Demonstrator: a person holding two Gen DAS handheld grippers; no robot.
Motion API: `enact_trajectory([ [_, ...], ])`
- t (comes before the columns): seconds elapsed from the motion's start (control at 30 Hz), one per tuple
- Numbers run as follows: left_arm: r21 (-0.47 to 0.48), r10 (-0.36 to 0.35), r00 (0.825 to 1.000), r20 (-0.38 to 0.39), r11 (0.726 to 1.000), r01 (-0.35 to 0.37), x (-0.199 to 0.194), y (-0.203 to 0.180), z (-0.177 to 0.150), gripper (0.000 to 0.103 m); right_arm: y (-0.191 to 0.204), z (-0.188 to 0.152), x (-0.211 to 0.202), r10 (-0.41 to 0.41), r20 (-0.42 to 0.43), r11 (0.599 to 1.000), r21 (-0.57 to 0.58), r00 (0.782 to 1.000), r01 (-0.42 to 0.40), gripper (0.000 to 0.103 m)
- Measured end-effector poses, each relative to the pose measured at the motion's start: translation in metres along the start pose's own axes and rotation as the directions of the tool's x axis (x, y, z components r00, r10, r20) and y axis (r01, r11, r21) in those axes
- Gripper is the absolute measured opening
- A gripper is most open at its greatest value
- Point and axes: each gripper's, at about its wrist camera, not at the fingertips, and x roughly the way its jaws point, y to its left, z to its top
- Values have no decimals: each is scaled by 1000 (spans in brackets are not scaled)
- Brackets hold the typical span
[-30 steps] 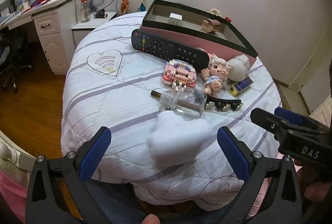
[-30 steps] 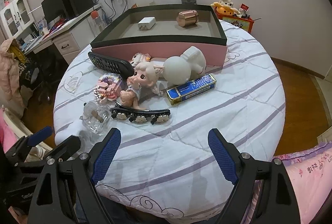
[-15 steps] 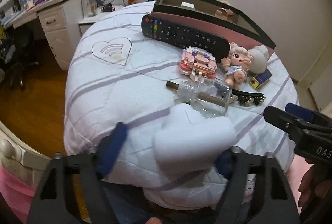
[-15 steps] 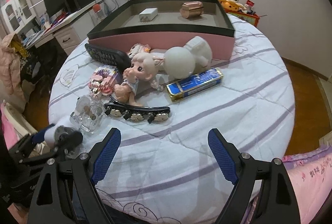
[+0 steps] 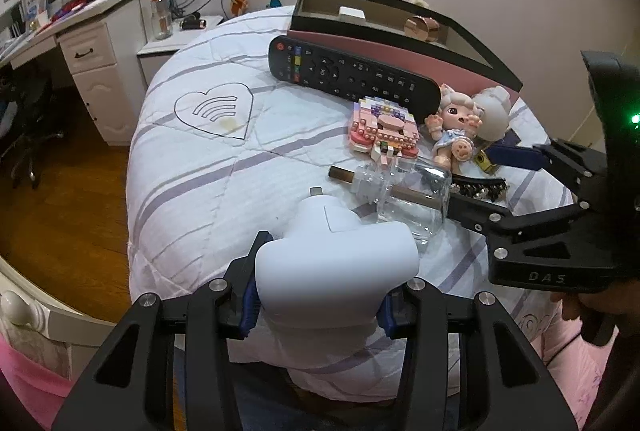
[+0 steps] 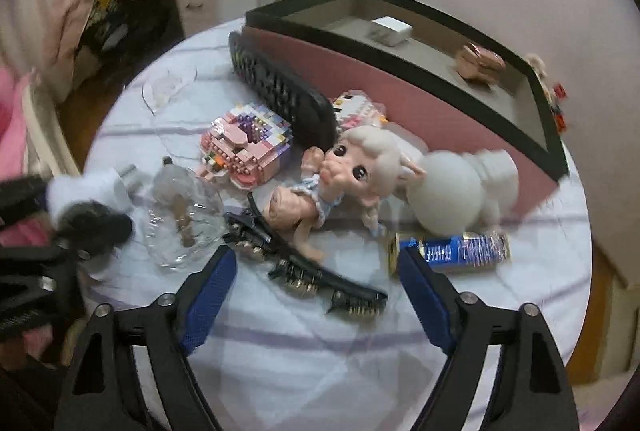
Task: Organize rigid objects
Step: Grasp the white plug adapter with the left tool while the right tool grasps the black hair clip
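Observation:
My left gripper (image 5: 316, 305) is shut on a white plug adapter (image 5: 336, 263) at the near edge of the round table (image 5: 192, 167). My right gripper (image 6: 316, 295) is open and empty, just in front of a black studded hair clip (image 6: 304, 271). On the table lie a black remote (image 5: 352, 75), a pink brick model (image 5: 384, 129), a doll (image 5: 456, 127), a clear glass bottle (image 5: 408, 199), a white round bottle (image 6: 460, 191) and a blue box (image 6: 452, 249). The pink box with a black rim (image 6: 400, 71) holds a white charger (image 6: 390, 29) and a copper cylinder (image 6: 480, 61).
A white desk with drawers (image 5: 92, 71) and monitors stands at the left. A nightstand with a bottle (image 5: 160, 15) is behind the table. Wooden floor (image 5: 60, 211) lies to the left. The right gripper shows in the left wrist view (image 5: 552, 215) over the hair clip.
My left gripper closed on the white plug adapter. My right gripper moved forward and left, closer to the hair clip and doll.

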Motion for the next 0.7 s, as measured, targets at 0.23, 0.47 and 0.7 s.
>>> enact_trajectory([
  [0.23,-2,11,1000,0,1000,-11,0,5,4,46,10,-1,-1,112,-36,992,-46,993,-114,34],
  [0.47,4,10,1000,9,1000,-10,-2,4,10,46,0,-8,-16,185,-17,982,39,983,-184,32],
  [0.7,1,13,1000,23,1000,-13,-6,5,22,46,-15,-16,-35,260,30,958,119,965,-262,31],
])
